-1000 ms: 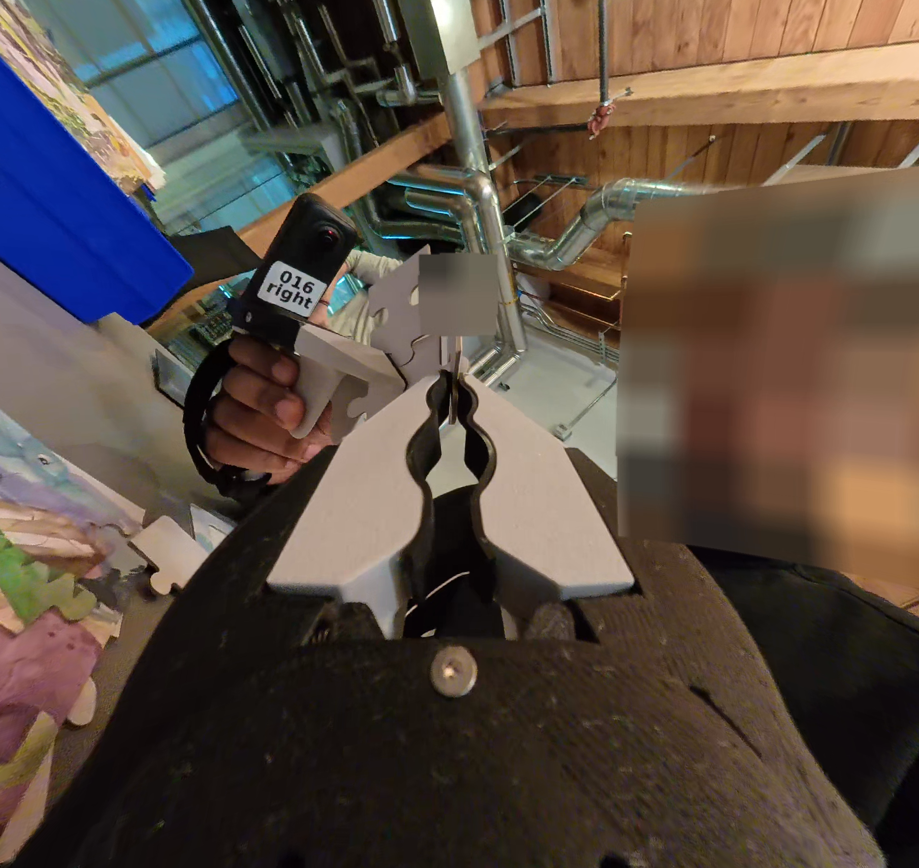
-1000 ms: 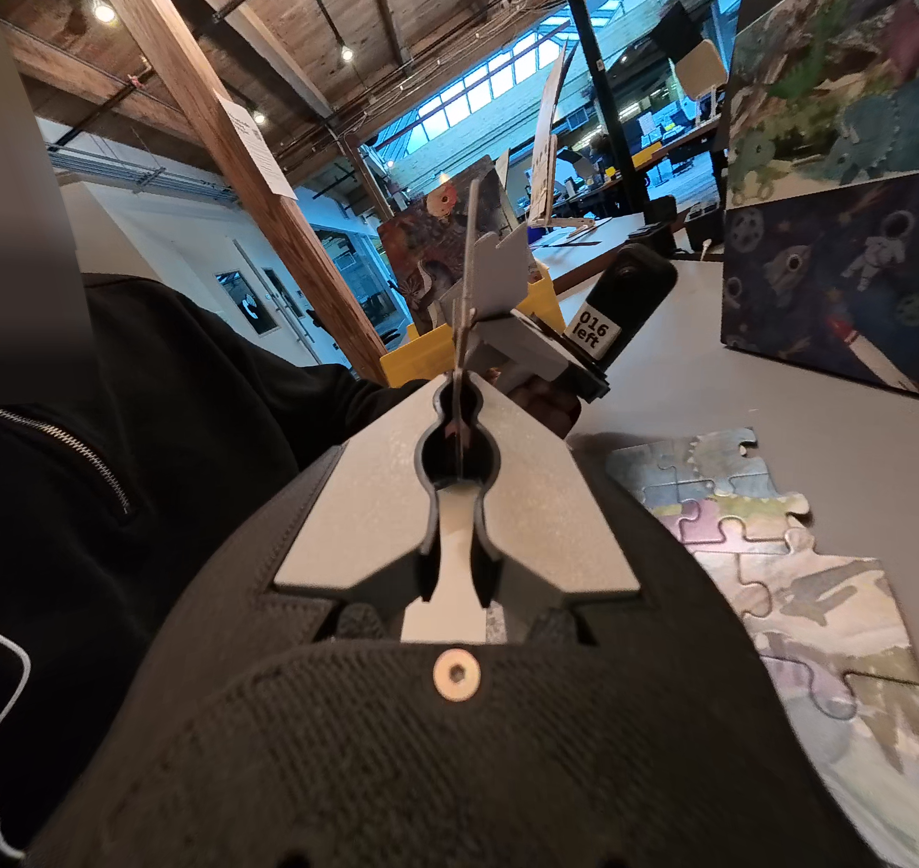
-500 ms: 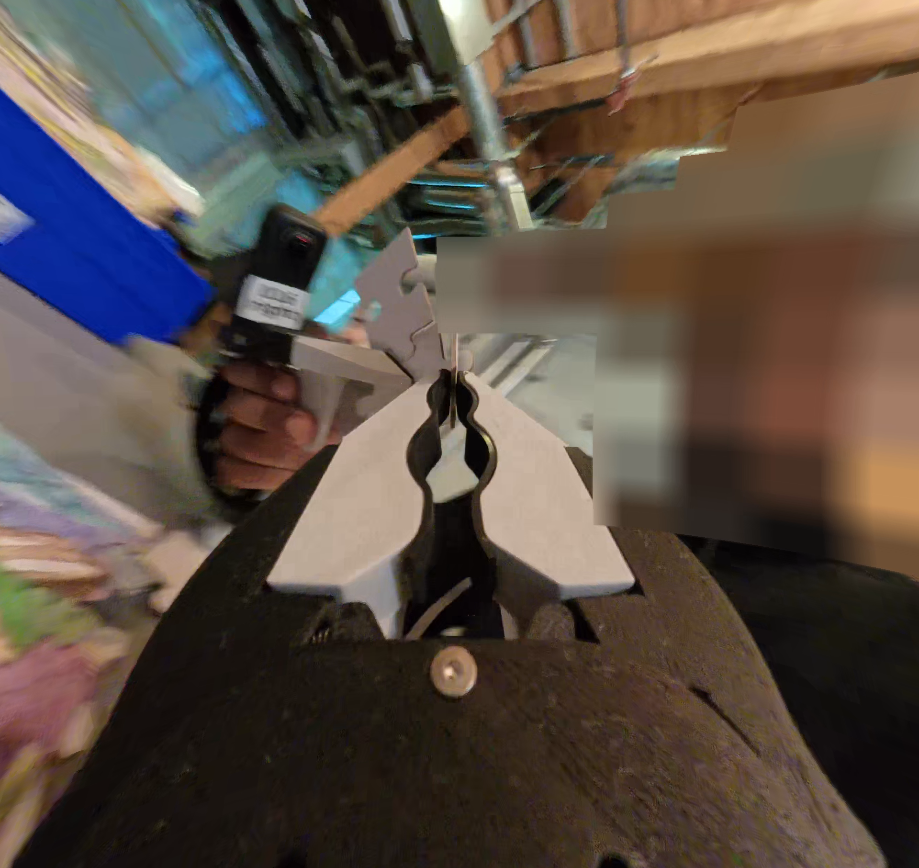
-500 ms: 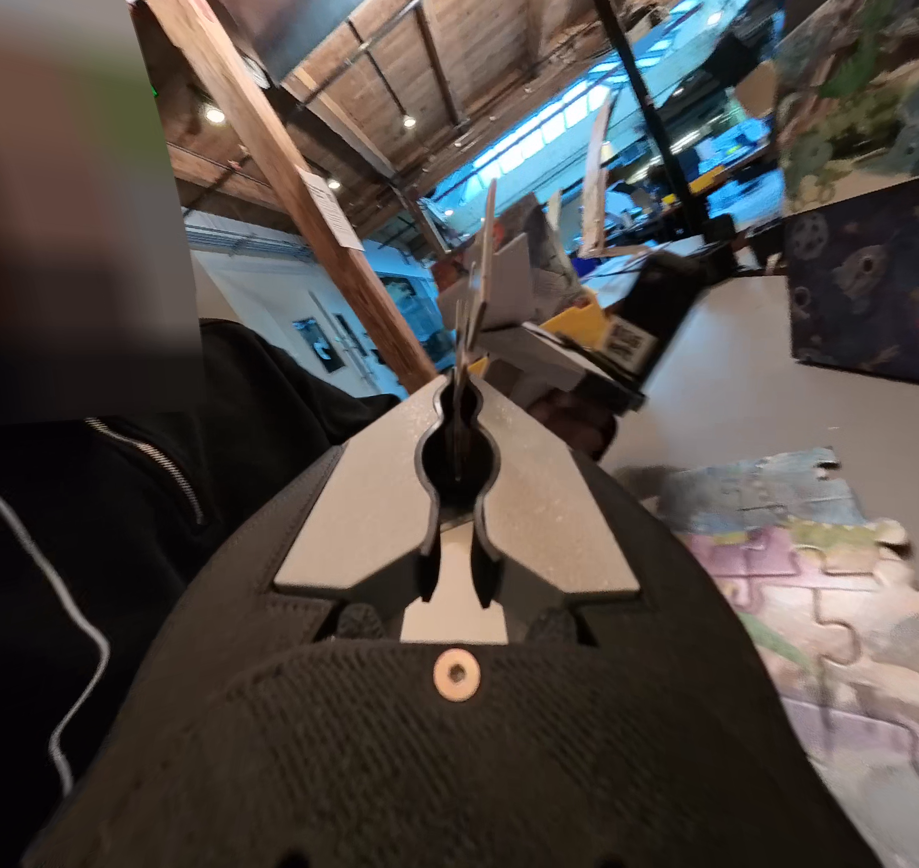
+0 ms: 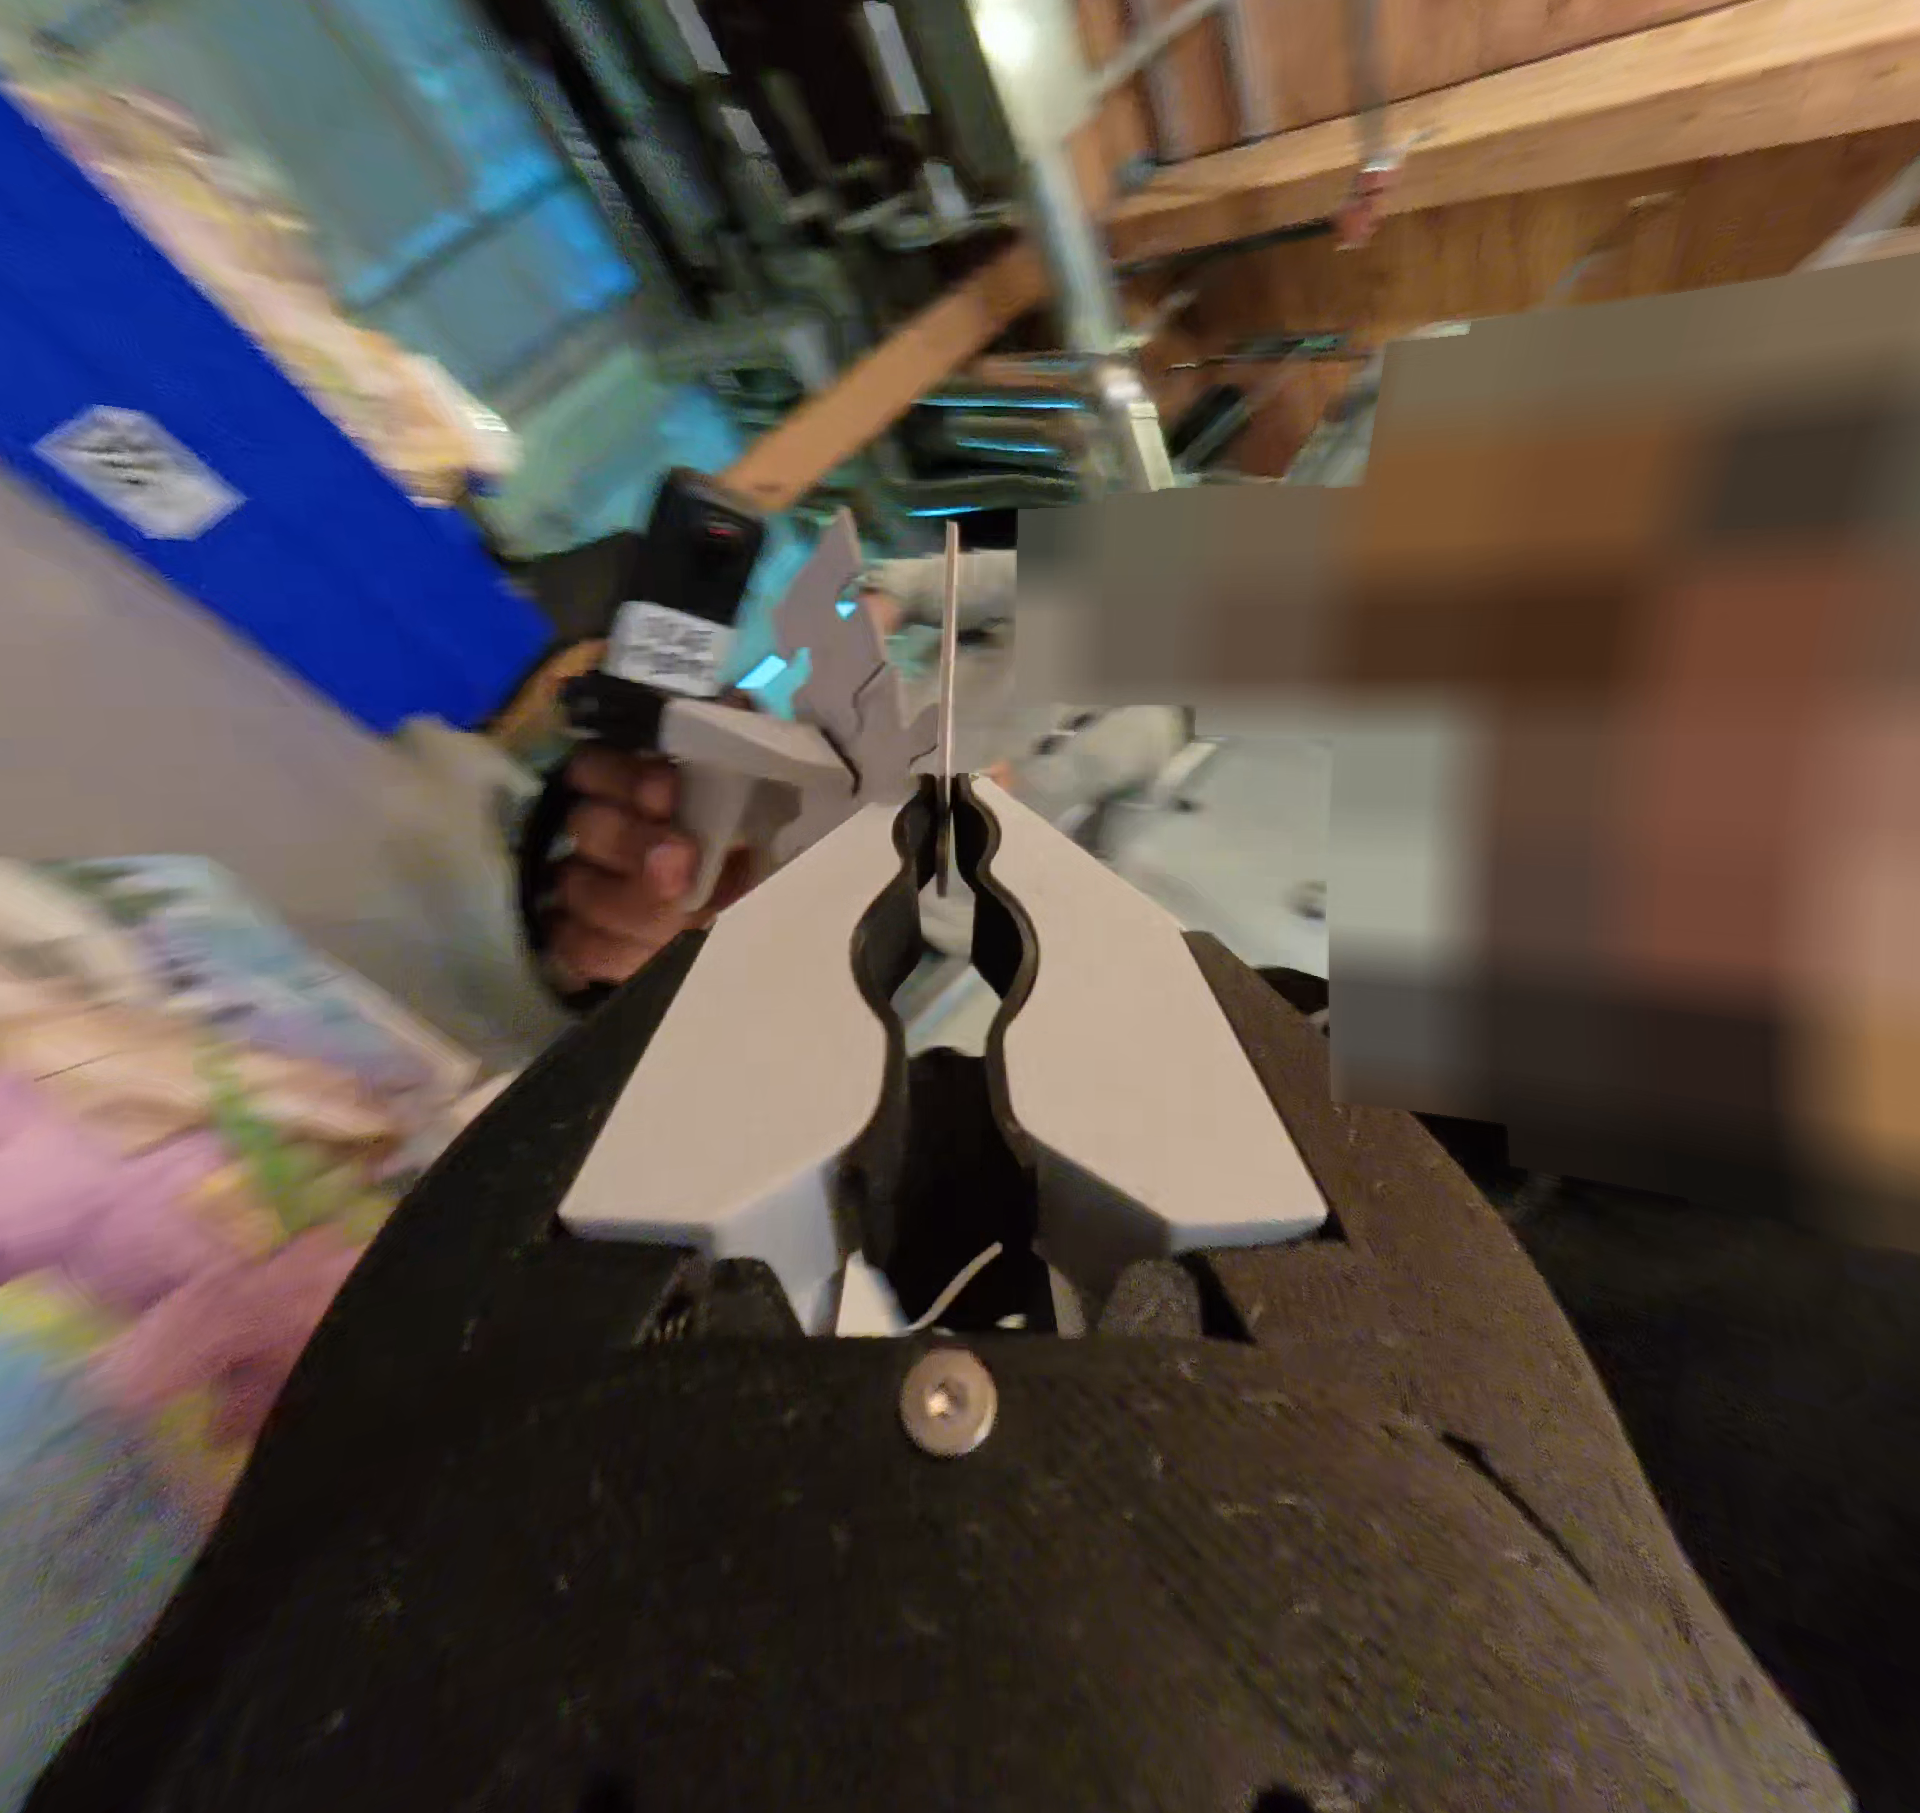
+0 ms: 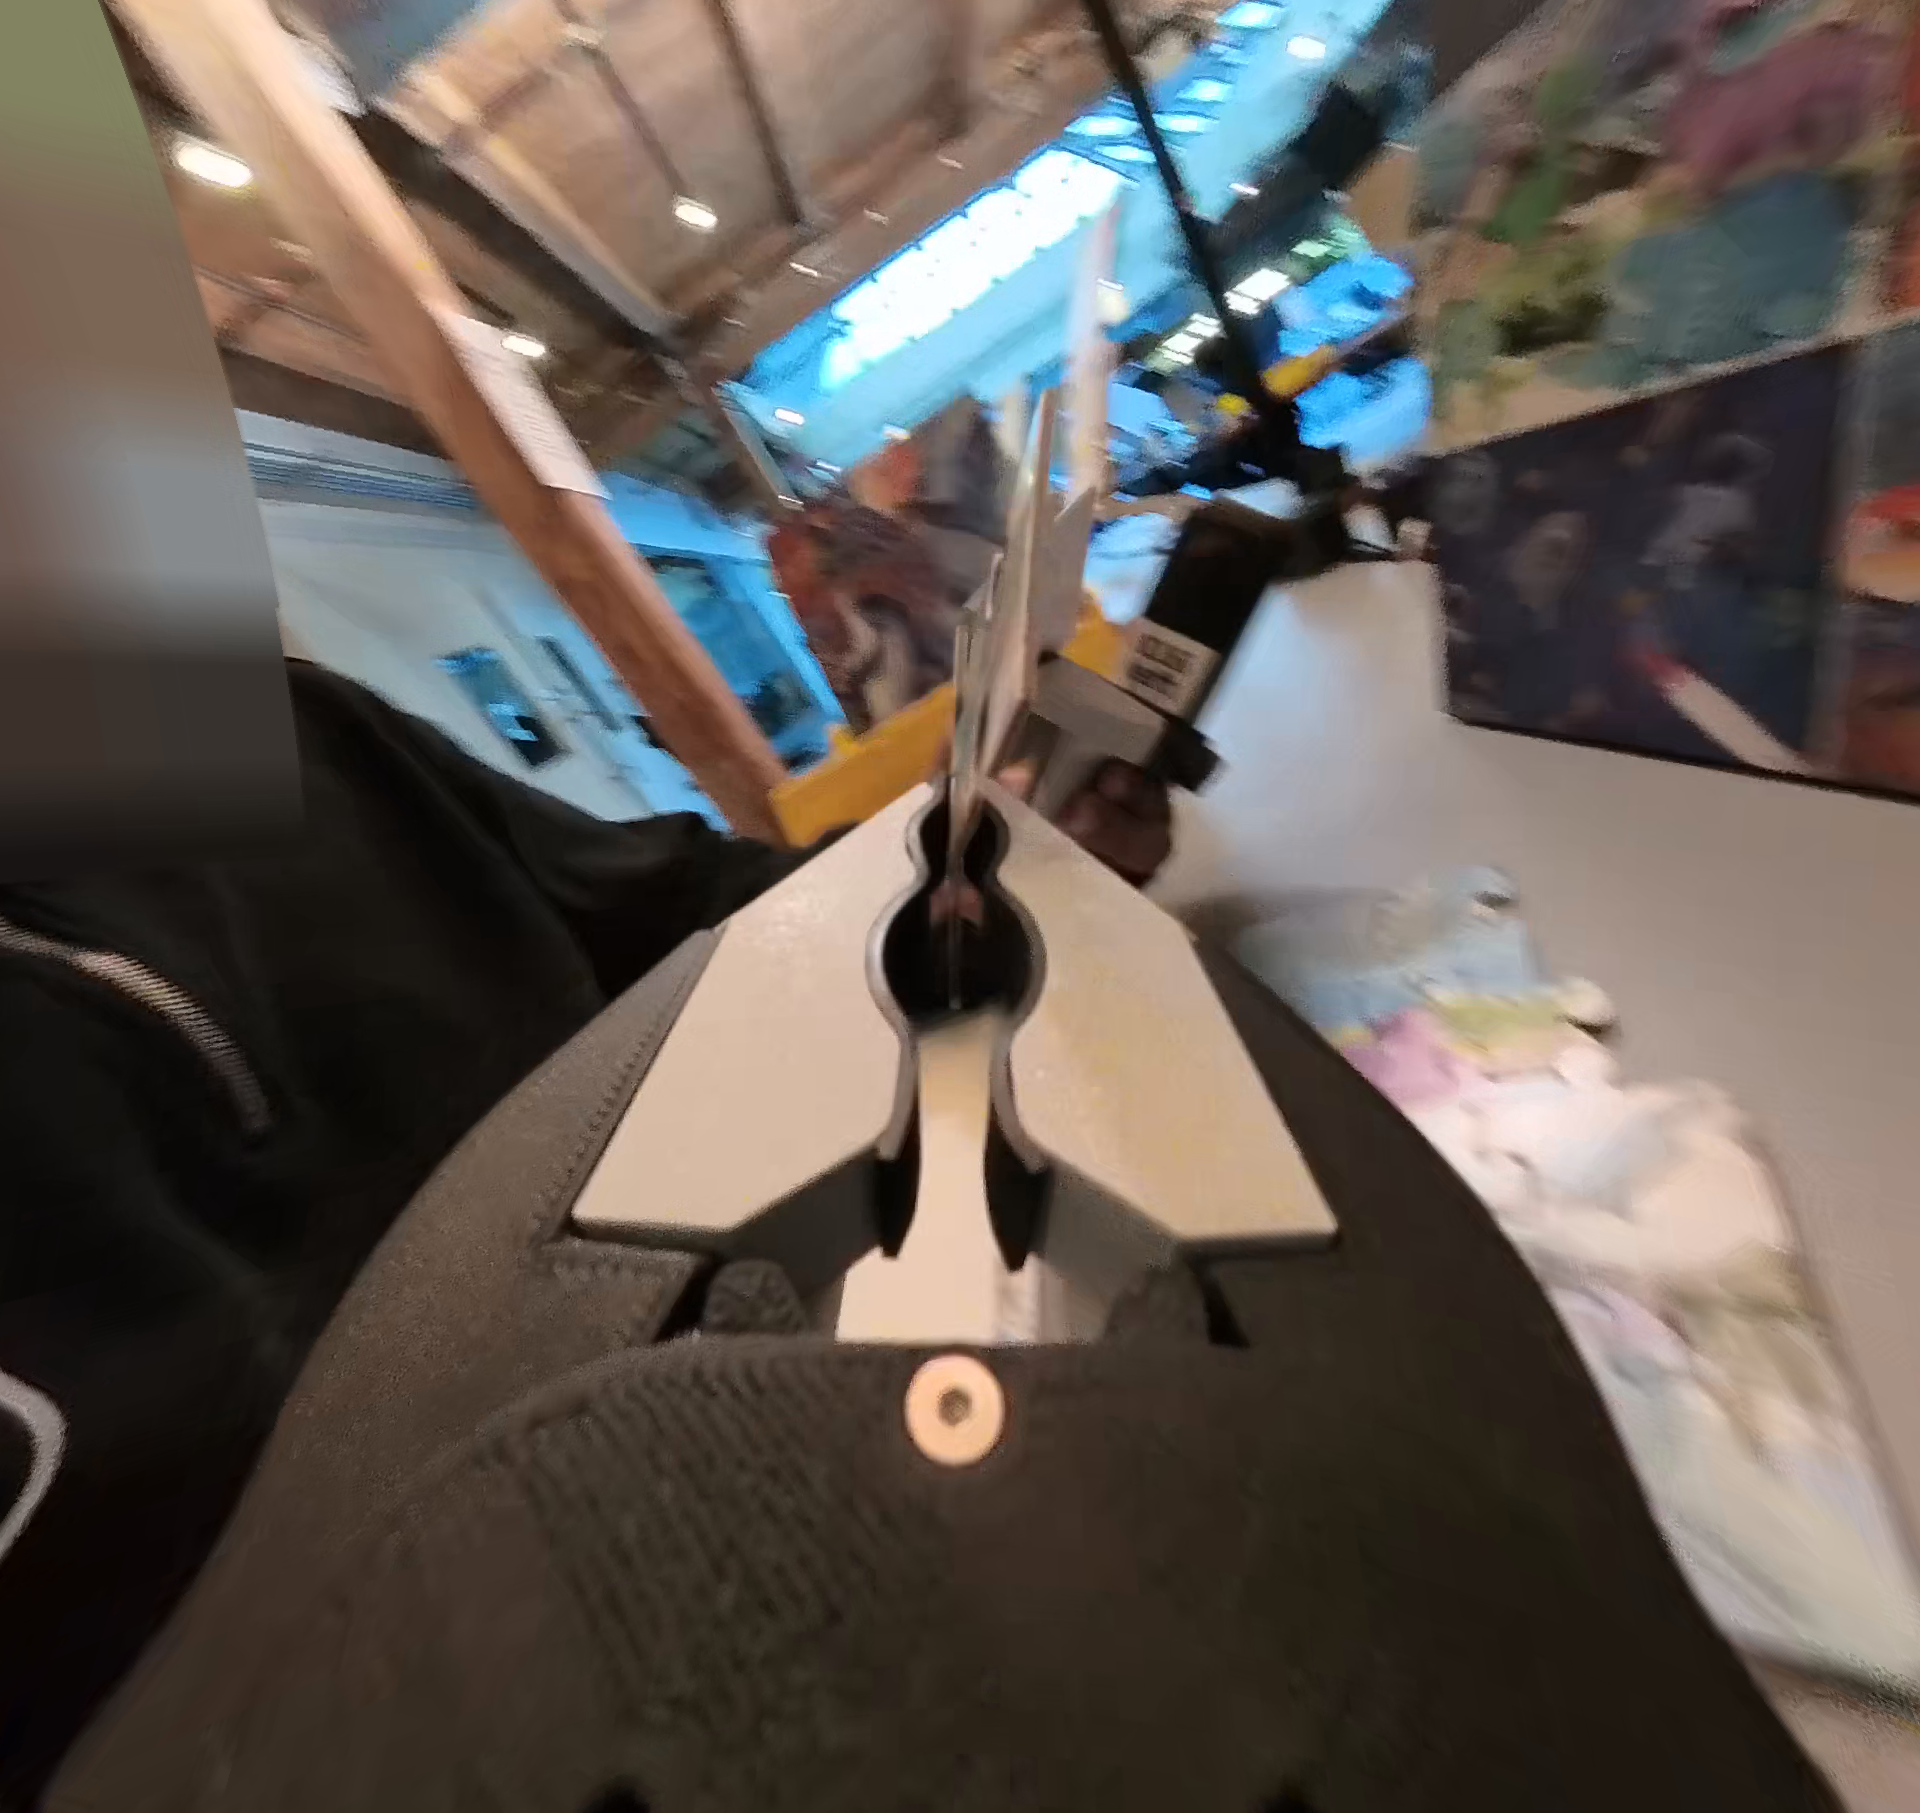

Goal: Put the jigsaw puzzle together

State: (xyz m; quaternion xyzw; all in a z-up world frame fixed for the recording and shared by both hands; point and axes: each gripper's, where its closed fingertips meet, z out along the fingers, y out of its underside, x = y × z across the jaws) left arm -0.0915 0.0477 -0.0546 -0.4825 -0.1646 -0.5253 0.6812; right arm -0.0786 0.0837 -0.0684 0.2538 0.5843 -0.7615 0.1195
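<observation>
Above the grey bench (image 6: 1621, 724), two grippers — left gripper (image 5: 943, 795) and right gripper (image 6: 961, 807) — each pinch one flat grey jigsaw piece (image 5: 950, 662) edge-on; a blurred assembled pastel puzzle (image 6: 1538, 1088) lies on the bench's near edge.

left gripper (image 5: 943, 797): raised off the desk, fingers pressing together, pinching a thin piece edge-on | right gripper (image 6: 961, 813): raised, tips meeting the left's, fingers clamping likewise | hand (image 5: 613, 859): wrapping the right gripper's handle
</observation>
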